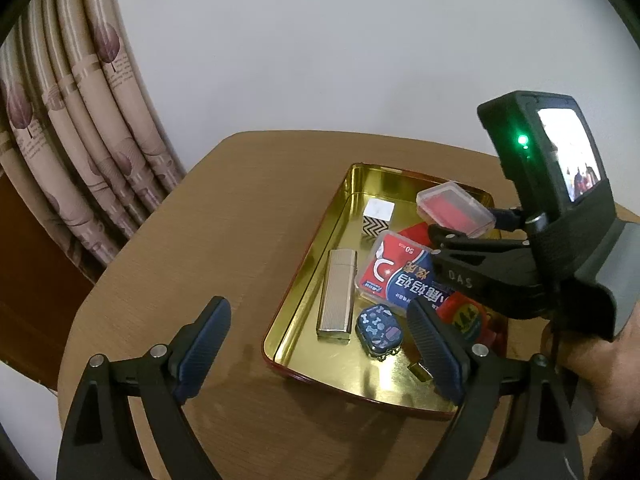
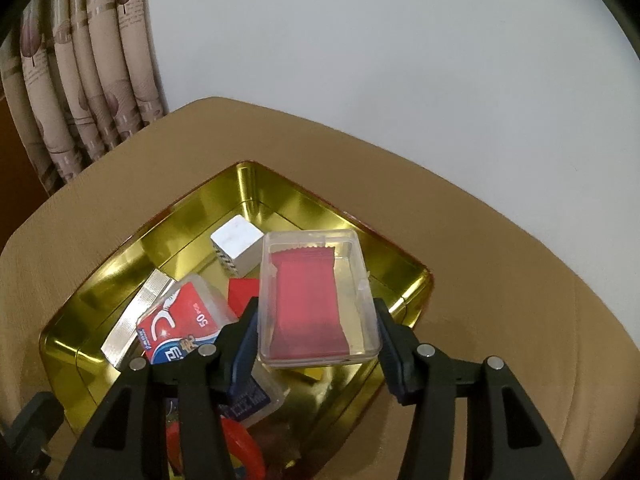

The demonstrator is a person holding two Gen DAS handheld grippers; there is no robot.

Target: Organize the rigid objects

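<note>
A gold tin tray (image 1: 304,288) (image 2: 132,248) sits on the round wooden table (image 1: 224,216). My right gripper (image 2: 316,328) (image 1: 472,232) is shut on a clear plastic box with a red packet inside (image 2: 312,300) (image 1: 454,208), held above the tray's far right part. In the tray lie a ribbed silver lighter (image 1: 336,296) (image 2: 136,316), a red and blue floss box (image 1: 400,272) (image 2: 180,324), a white cube with a zigzag side (image 1: 378,216) (image 2: 238,250), a small dark patterned tin (image 1: 378,326) and a red round thing (image 1: 464,316). My left gripper (image 1: 320,344) stands open over the tray's near left edge, holding nothing.
A patterned curtain (image 1: 80,128) hangs at the left beside a pale wall. A person's hand (image 1: 592,376) holds the right gripper's handle at the right edge. Bare tabletop lies left of the tray (image 1: 180,264) and right of it (image 2: 500,300).
</note>
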